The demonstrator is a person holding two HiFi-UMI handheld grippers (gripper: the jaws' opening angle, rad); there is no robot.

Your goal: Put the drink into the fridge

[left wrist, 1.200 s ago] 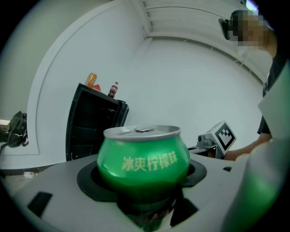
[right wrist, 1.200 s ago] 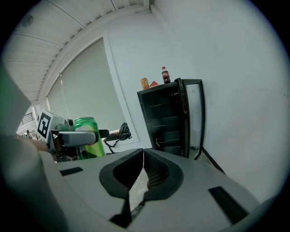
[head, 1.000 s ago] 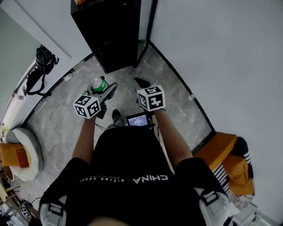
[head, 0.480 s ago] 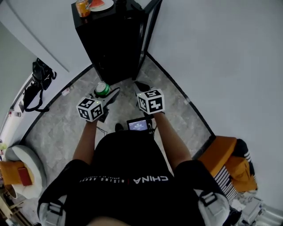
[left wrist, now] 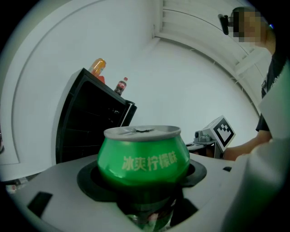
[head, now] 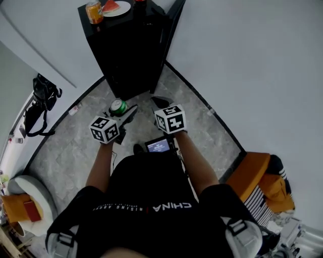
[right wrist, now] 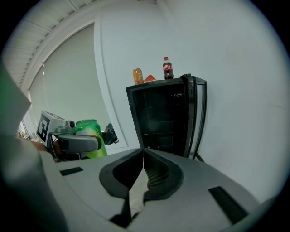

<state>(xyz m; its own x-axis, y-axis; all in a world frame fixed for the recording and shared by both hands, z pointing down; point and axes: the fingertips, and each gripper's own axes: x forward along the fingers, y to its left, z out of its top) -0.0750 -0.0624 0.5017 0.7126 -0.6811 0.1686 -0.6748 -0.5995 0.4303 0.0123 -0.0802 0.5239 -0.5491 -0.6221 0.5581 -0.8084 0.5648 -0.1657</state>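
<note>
Midway: can (head: 118,107) is pinched upright in left tongs (head: 122,110), near fridge (head: 128,50); right tongs (right wrist: 143,156) are pressed together, empty. Placing inside is left undone.

A home corner (black fridge (head: 128,45), marble floor (head: 70,151)).

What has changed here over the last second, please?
The head view has lifted: the black fridge now shows its top, with an orange can and a plate. The green can looks slightly nearer it. The left gripper stays shut on the green can; the right gripper stays shut, empty.
</note>
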